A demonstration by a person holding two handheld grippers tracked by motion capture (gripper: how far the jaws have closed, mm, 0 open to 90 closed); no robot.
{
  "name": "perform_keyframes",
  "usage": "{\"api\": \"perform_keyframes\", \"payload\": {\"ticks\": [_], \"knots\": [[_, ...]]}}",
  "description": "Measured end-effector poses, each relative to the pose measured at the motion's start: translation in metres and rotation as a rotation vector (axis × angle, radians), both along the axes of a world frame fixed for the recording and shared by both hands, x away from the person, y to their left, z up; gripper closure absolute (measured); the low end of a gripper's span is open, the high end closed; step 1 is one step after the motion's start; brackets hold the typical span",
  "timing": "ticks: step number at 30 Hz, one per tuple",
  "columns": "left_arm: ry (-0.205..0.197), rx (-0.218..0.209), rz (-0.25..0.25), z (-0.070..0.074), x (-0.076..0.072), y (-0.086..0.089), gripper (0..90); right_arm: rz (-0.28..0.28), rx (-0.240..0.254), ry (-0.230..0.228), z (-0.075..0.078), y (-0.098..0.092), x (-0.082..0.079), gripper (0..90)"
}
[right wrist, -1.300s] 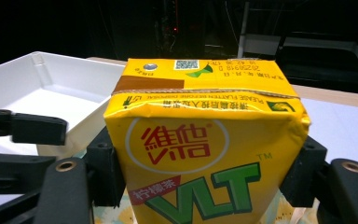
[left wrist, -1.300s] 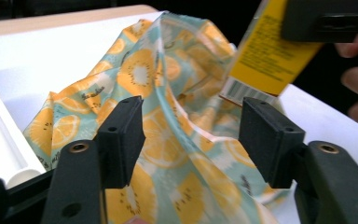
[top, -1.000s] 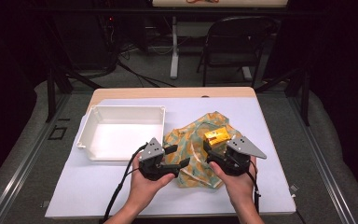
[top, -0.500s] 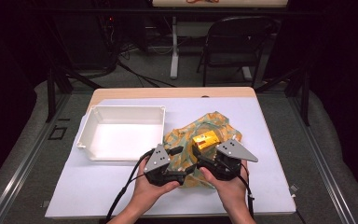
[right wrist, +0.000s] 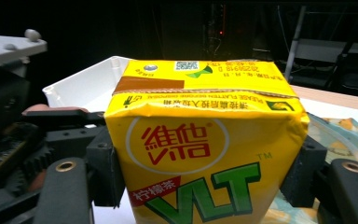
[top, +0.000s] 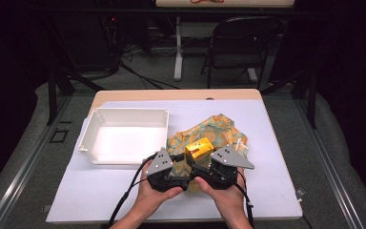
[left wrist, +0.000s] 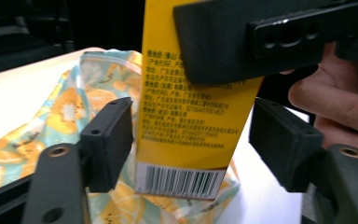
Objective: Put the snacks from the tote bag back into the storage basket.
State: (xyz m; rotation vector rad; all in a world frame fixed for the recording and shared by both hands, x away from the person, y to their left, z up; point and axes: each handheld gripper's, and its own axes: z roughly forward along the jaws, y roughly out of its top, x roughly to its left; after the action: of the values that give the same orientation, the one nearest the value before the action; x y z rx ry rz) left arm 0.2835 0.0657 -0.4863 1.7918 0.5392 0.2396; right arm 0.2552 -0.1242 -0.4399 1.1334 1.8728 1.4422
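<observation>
A yellow drink carton point(top: 199, 148) is held upright just above a fruit-print cloth point(top: 219, 131) near the table's front. In the right gripper view the carton point(right wrist: 205, 140) sits tight between both pads, so my right gripper point(top: 201, 161) is shut on it. My left gripper point(top: 182, 160) faces it from the left. In the left gripper view its jaws straddle the carton's point(left wrist: 186, 126) lower part with narrow gaps, so my left gripper point(left wrist: 191, 140) is open. The right gripper's jaw crosses the top of that view.
A white tray point(top: 89, 143) lies left of the cloth, just beyond my left hand. A white mat point(top: 276, 157) covers the wooden table point(top: 181, 94). A folding chair point(top: 233, 47) stands behind the table.
The right gripper has carried the carton left off the cloth. The left gripper has moved right to meet it. The two grippers now stand close together.
</observation>
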Motion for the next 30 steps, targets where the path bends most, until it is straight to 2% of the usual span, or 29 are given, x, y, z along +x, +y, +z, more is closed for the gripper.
{"api": "perform_keyframes", "payload": {"ticks": [6, 7, 14, 16, 17, 19, 23, 25, 27, 28, 30], "knots": [[-0.015, -0.002, 0.021, 0.0, 0.0, 0.0, 32.9, 0.017, -0.003, 0.01, 0.0, 0.006, -0.003, 30.4], [-0.019, -0.001, 0.039, 0.0, -0.001, 0.0, 34.0, 0.022, 0.001, 0.014, 0.0, 0.007, -0.003, 30.4], [-0.028, 0.0, 0.02, 0.0, 0.0, 0.0, 38.7, 0.033, 0.0, 0.019, 0.0, 0.011, -0.004, 30.4], [-0.031, 0.002, 0.025, 0.0, -0.001, 0.0, 40.8, 0.038, 0.003, 0.024, -0.001, 0.013, -0.005, 30.4], [-0.037, 0.007, 0.05, 0.0, -0.002, -0.001, 41.9, 0.04, 0.001, 0.025, -0.001, 0.014, -0.005, 30.4], [-0.033, 0.009, 0.057, -0.001, -0.001, -0.001, 45.3, 0.041, 0.003, 0.03, -0.001, 0.015, -0.005, 30.4], [-0.036, 0.017, 0.035, -0.001, -0.001, -0.001, 46.1, 0.042, 0.006, 0.036, -0.002, 0.014, -0.004, 30.3], [-0.049, 0.023, 0.057, -0.001, -0.002, -0.001, 47.9, 0.053, 0.01, 0.045, -0.002, 0.014, -0.003, 29.9], [-0.044, 0.031, 0.059, -0.001, -0.003, 0.0, 48.3, 0.062, 0.011, 0.048, -0.002, 0.013, -0.002, 29.6], [-0.042, 0.03, 0.045, -0.001, -0.002, 0.001, 49.2, 0.073, 0.01, 0.056, -0.002, 0.013, -0.001, 28.4], [-0.039, 0.034, 0.064, -0.001, -0.003, 0.001, 49.9, 0.077, 0.01, 0.049, -0.002, 0.013, -0.001, 26.8]]}}
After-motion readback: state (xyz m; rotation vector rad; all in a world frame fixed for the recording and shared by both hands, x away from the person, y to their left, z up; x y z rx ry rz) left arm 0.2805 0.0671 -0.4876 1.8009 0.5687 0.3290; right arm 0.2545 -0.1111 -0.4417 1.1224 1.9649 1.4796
